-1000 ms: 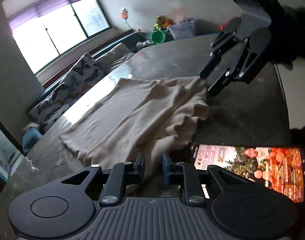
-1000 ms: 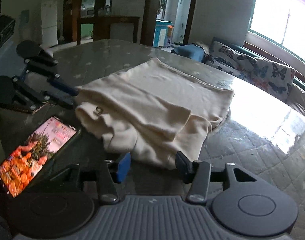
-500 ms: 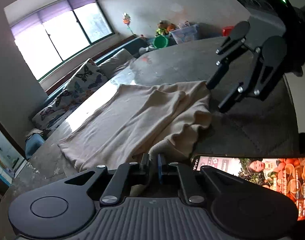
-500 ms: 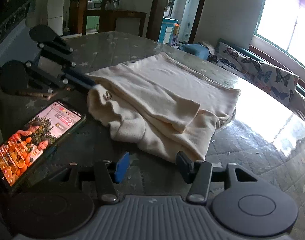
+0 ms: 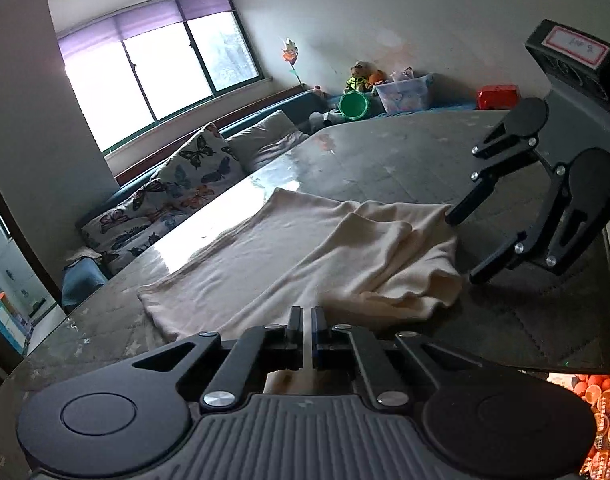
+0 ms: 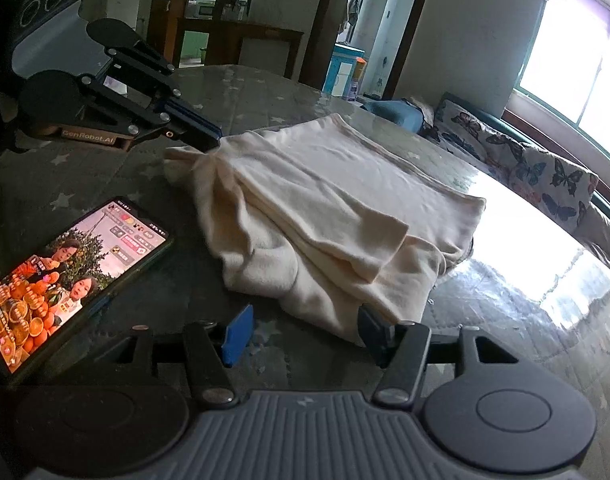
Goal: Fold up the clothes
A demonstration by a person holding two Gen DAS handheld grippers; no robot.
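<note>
Lying partly folded on the tabletop, the cream garment needs more folds; left gripper clenches its corner, right gripper jaws have just been opening, holding nothing.

Left tool went from slightly open to clamped on the cloth corner at the pile's 10 o'clock; fabric there is now bunched and pulled taut toward it. Right tool jaws have just been opening wider, cloth edge at its 1 o'clock finger, not pinched.
</note>
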